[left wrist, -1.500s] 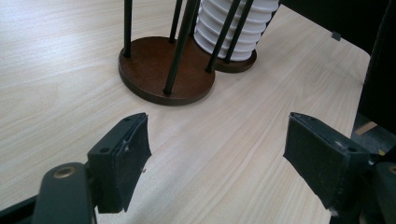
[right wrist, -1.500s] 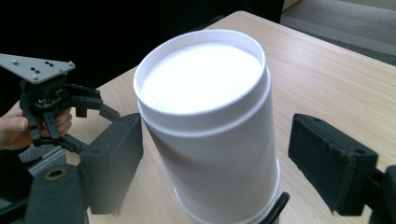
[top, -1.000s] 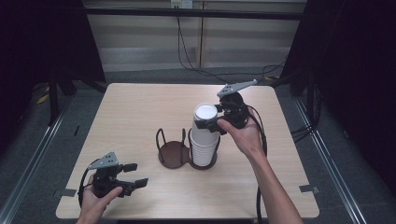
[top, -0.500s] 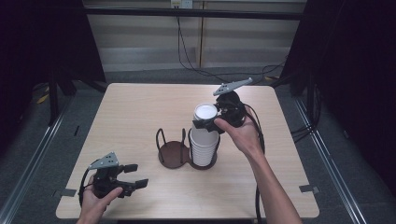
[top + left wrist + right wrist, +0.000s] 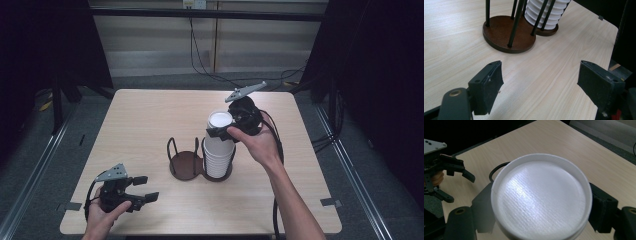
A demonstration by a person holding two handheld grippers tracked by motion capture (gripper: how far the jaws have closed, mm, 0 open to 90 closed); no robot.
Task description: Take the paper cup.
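One two-ring holder (image 5: pixel 186 161), one stack of white cups (image 5: pixel 218 150); my right gripper (image 5: pixel 223 131), jaws just closing, brackets the top cup; my left gripper (image 5: pixel 144 189) empty, gaping.

No text, label, brand, number or sign can be read in any view. The cups (image 5: pixel 218 150), the rack (image 5: pixel 184 162) and the surface (image 5: pixel 150 120) are plain. A small plate on the far wall (image 5: pixel 194 4) in the high view may carry marks, but it is too small and blurred to tell.
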